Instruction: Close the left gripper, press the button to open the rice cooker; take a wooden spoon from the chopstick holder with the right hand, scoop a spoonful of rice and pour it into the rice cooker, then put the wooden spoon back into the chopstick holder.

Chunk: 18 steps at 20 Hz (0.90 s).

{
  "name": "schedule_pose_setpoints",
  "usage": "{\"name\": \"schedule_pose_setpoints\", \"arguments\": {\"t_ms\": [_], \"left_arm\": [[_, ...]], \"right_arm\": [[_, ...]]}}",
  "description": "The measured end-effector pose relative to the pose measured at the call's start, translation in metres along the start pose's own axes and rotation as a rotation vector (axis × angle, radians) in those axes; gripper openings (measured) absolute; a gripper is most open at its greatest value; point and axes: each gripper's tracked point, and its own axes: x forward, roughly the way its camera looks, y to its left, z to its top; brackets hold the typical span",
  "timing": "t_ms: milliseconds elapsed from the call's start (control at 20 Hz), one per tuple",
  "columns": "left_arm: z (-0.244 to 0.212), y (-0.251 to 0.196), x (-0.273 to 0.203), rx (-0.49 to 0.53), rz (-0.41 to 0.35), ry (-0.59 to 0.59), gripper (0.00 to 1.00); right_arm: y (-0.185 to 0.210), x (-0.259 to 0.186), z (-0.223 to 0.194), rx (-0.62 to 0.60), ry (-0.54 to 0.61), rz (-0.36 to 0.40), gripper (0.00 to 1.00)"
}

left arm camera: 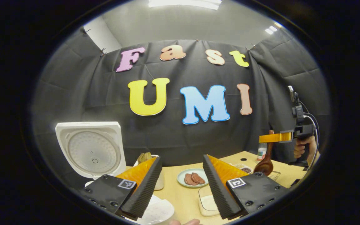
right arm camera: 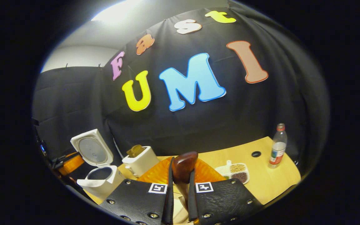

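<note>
Wooden spoon (right arm camera: pixel 183 167) is clamped between the fingers of the right gripper (right arm camera: pixel 180 187), handle pinched low, bowl up in the right gripper view. In the left gripper view the same spoon (left arm camera: pixel 265 164) is seen hanging bowl-down from that gripper (left arm camera: pixel 275 137), lifted above the table (left arm camera: pixel 183 193) at its far right, held by a hand (left arm camera: pixel 303 147). Spoon is judged already out of the chopstick holder; the holder itself cannot be picked out for sure. No rice is seen in the bowl.

Rice cooker (right arm camera: pixel 100 181) is seen at the table's left with lid (right arm camera: pixel 91 148) swung up, pot open, so the button step is judged done. Left gripper (left arm camera: pixel 181 187) is held near the cooker lid (left arm camera: pixel 91 150), fingers spread apart, nothing between them.

Around: a white toaster (right arm camera: pixel 141 161) with bread just beside the cooker, a plate of meat slices (left arm camera: pixel 192 178) mid-table, a divided dish of grains (right arm camera: pixel 236 172), a bottle (right arm camera: pixel 277 147) at the far right. Scooping is judged the next step; a level bowl will be needed to avoid spilling.
</note>
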Motion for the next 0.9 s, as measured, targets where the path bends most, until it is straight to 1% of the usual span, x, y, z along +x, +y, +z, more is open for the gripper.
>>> {"name": "schedule_pose_setpoints", "arguments": {"t_ms": [50,100,200,300,350,500,550,650,700,750,800,900], "left_arm": [[-0.002,0.001,-0.002,0.003,0.001,0.003,0.90],[-0.001,0.002,-0.003,0.006,0.001,0.006,0.90],[0.005,0.003,-0.006,0.009,0.003,-0.001,0.90],[0.012,0.005,-0.005,0.007,0.001,-0.010,0.90],[0.014,0.005,-0.006,0.008,-0.001,-0.015,0.94],[0.016,0.006,-0.008,0.012,-0.008,-0.026,0.94],[0.015,0.004,-0.008,0.011,-0.012,-0.028,0.90],[0.014,0.005,-0.007,0.009,-0.016,-0.029,0.90],[0.013,0.005,-0.006,0.008,-0.016,-0.028,0.94],[0.010,0.006,-0.007,0.005,-0.016,-0.028,0.90],[0.009,0.008,-0.007,0.003,-0.013,-0.026,0.90],[0.006,0.011,-0.008,0.000,-0.010,-0.023,0.90]], "right_arm": [[0.012,0.007,-0.007,0.008,0.010,0.026,0.19],[0.023,0.017,-0.017,0.009,0.030,0.048,0.19],[0.032,0.034,-0.037,0.004,0.070,0.053,0.19],[0.031,0.050,-0.063,-0.019,0.118,0.027,0.19],[0.030,0.055,-0.075,-0.037,0.138,0.014,0.19],[0.023,0.066,-0.105,-0.110,0.189,-0.039,0.19],[0.023,0.069,-0.113,-0.126,0.203,-0.053,0.19],[0.023,0.073,-0.129,-0.158,0.235,-0.077,0.19],[0.025,0.075,-0.135,-0.163,0.246,-0.078,0.19],[0.029,0.077,-0.137,-0.159,0.249,-0.081,0.19],[0.032,0.078,-0.139,-0.152,0.253,-0.082,0.19],[0.043,0.078,-0.146,-0.108,0.280,-0.053,0.19]]}}
